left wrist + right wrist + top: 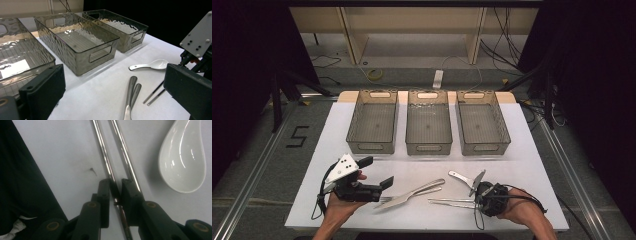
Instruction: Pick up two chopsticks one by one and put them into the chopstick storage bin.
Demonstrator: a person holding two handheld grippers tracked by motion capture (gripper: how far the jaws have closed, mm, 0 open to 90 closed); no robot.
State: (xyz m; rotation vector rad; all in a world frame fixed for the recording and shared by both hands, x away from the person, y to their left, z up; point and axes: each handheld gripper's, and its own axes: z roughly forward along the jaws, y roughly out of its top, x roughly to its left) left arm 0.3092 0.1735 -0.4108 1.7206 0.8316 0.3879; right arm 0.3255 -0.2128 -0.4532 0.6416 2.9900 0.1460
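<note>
**A:** Biggest risk I see: the right gripper has its jaws nearly closed around just one of the two chopsticks, right at its end. The other stick lies against the outside of a jaw, so a lift could drag or roll it, or the thin steel could twist out of such an end-on pinch. Can't quite tell if it's fully clamped yet.

**B:** And the left gripper?

**A:** Jaws wide apart, holding nothing, hovering near the fork and knife.

**B:** Count?

**A:** Three empty bins in a row, two chopsticks, one white spoon just beside them, one fork, one knife, all on the white table.
</note>
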